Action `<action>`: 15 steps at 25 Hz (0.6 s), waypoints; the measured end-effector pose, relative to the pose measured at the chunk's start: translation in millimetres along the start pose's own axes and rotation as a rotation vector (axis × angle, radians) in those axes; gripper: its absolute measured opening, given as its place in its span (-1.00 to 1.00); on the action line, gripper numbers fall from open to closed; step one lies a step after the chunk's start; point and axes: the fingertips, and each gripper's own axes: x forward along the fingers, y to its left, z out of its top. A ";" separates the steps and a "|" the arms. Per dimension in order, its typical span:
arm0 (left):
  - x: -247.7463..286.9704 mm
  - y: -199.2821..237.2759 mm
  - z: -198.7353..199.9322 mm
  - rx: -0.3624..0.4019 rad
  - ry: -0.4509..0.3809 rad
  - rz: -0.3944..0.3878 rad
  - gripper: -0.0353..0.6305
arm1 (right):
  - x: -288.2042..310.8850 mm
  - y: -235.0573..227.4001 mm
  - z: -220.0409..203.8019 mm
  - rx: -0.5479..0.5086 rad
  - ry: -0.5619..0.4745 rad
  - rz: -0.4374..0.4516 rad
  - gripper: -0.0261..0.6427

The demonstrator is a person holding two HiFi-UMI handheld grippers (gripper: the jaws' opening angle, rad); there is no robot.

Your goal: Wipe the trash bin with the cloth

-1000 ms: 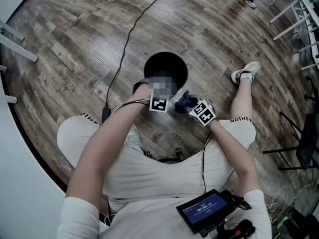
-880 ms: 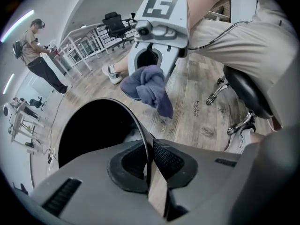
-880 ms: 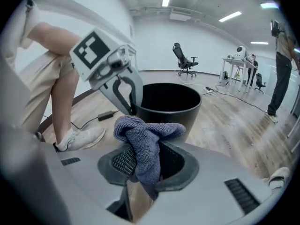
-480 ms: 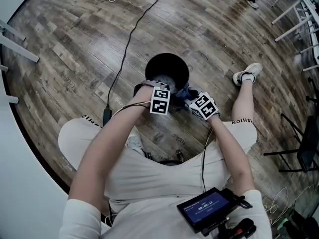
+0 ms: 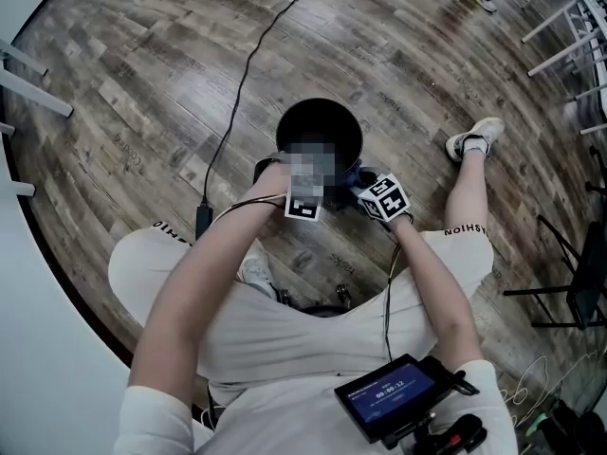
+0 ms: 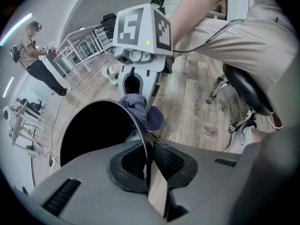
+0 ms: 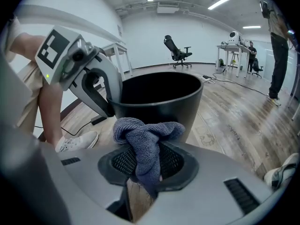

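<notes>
The black trash bin (image 7: 187,102) stands upright on the wooden floor (image 5: 142,83). The left gripper (image 6: 149,156) has its fingers clamped on the bin's rim, one inside and one outside. The right gripper (image 7: 143,165) pinches the grey-blue cloth (image 7: 147,139) between its fingers, the cloth bunched against the bin's outer wall.

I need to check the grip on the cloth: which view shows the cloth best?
The right gripper view: the cloth fills the centre, bunched and clamped in the jaws of the right gripper. The left gripper view shows it smaller, beside the trash bin rim. The head view shows only a blue scrap.
</notes>
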 end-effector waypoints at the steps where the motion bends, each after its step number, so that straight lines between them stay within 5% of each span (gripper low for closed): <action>1: -0.1 0.3 -0.1 0.000 0.001 -0.001 -0.77 | 5.2 -1.3 -4.7 0.002 0.012 -0.003 -0.60; 15: 1.4 -0.1 -0.4 0.000 0.005 -0.001 -0.77 | 97.2 -21.9 -92.8 0.060 0.215 -0.094 -0.60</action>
